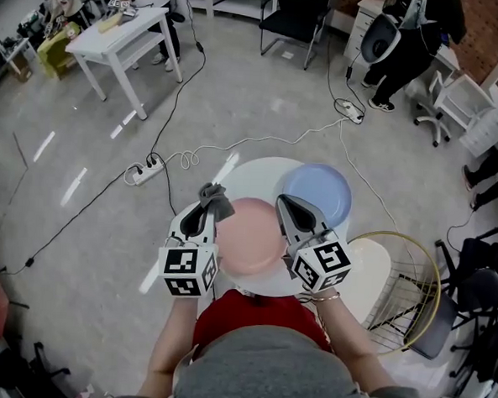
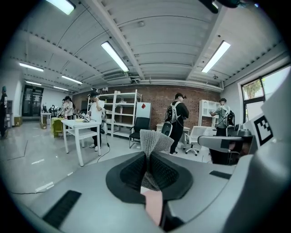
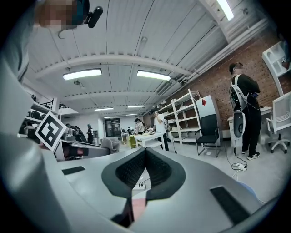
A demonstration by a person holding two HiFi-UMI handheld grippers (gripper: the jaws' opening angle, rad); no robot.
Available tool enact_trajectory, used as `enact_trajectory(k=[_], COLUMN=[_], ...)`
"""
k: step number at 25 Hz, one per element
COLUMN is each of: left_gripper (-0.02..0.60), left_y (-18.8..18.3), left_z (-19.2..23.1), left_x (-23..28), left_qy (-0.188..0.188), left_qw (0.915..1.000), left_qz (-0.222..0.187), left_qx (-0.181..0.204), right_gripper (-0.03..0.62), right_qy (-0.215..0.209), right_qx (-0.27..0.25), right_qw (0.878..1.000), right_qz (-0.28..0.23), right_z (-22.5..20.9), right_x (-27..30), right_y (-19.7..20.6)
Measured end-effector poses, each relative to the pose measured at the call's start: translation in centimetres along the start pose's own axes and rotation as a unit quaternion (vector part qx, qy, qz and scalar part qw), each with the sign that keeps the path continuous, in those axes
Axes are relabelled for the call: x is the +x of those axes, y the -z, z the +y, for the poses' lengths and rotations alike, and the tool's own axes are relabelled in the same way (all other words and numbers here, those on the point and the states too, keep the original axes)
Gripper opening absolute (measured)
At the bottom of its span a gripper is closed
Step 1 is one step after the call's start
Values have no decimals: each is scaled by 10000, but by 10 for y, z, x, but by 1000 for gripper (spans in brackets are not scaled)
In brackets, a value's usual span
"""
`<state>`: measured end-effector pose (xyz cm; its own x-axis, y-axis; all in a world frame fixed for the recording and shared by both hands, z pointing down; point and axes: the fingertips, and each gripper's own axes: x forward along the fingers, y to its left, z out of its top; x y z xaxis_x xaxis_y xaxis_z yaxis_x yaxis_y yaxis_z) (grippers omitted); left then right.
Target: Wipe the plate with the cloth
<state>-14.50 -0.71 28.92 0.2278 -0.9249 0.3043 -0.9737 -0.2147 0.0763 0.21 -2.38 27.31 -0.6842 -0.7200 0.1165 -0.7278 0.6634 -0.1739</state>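
A pink plate [image 1: 251, 240] lies on the round white table [image 1: 250, 175] right in front of me, between the two grippers. My left gripper [image 1: 209, 198] hovers at the plate's left edge, shut on a grey knitted cloth [image 1: 218, 202]. In the left gripper view the cloth [image 2: 154, 141] sticks up out of the gripper [image 2: 148, 154], with a sliver of the pink plate [image 2: 153, 205] showing below. At the plate's right edge my right gripper [image 1: 284, 200] is raised. Its tips [image 3: 144, 150] meet with nothing between them, and the pink plate [image 3: 137, 207] shows through the gap below.
A light blue plate [image 1: 325, 190] sits on the table behind and to the right of the pink one. A gold wire basket [image 1: 403, 287] stands at the table's right. Cables and a power strip [image 1: 145, 172] lie on the floor. People stand at the far desks.
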Motion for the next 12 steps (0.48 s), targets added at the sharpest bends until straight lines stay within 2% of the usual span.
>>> enact_trajectory(k=[12], left_gripper=[34], left_y=[-7], left_z=[-2], left_x=[6], left_qy=[32], left_qw=[10000], left_qz=[-81], left_qx=[-32], right_gripper=[28], right_qy=[-16], right_qx=[-82], right_qw=[9999], right_qz=[64], right_z=[-3], right_x=[6], right_y=[-1])
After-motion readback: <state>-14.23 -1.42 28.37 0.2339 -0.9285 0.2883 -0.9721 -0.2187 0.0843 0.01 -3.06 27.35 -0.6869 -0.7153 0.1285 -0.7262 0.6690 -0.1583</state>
